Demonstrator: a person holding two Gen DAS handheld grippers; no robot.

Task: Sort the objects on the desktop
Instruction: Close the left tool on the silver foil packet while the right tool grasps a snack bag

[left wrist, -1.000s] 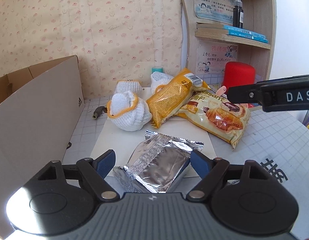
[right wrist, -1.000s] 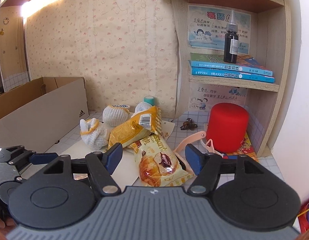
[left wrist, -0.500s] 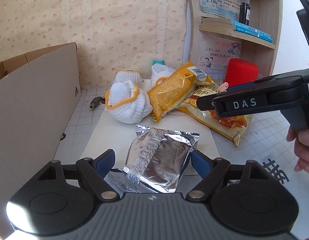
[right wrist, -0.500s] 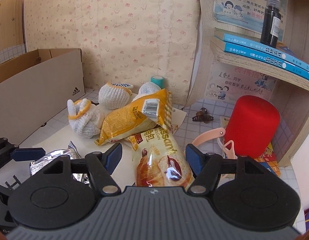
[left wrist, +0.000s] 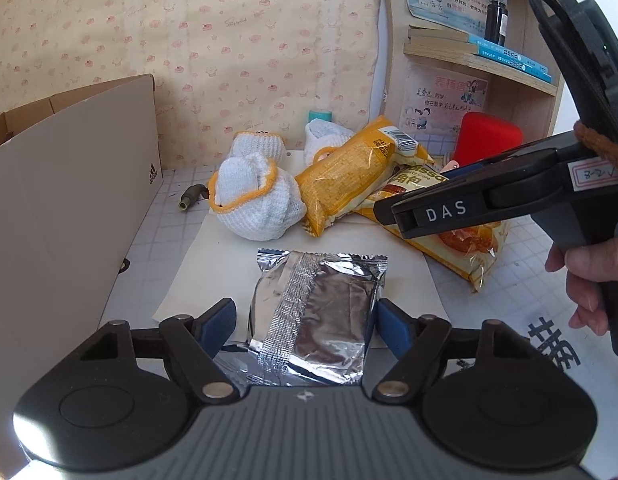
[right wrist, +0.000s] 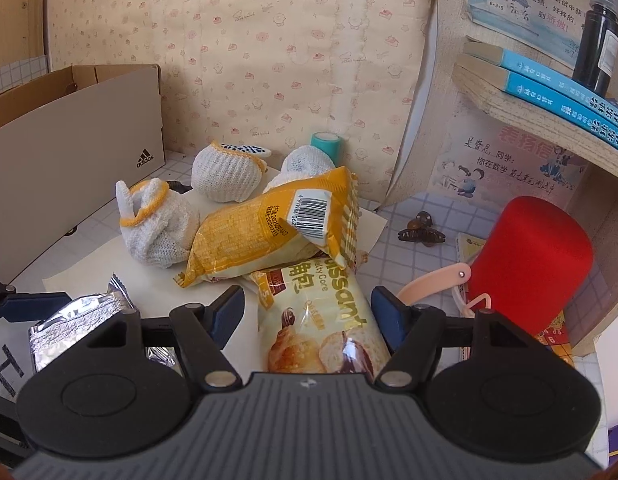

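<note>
In the left wrist view, the left gripper [left wrist: 305, 320] sits low in the frame, its jaws closing around a crinkled silver foil snack packet [left wrist: 315, 312] that lies on a sheet of white paper [left wrist: 213, 264] on the grid-patterned worktop [left wrist: 169, 216]. The right blue pad is at the packet's edge; a small gap shows beside the left pad, so no firm grip shows yet. At the right edge, a hand [left wrist: 589, 276] holds the right gripper [right wrist: 307, 312].

In the right wrist view, that gripper's jaws stand about half open on either side of a cream croissant packet [right wrist: 321, 332] at lower centre, pads not pressing it. A yellow snack bag [right wrist: 269, 232] lies across the croissant packet's far end. Three white knitted pouches with yellow trim [right wrist: 157, 228] lie behind it, centre left. A beige cardboard shoebox [right wrist: 77, 136] stands at the left, a red cylinder [right wrist: 529, 256] at the right.
</note>
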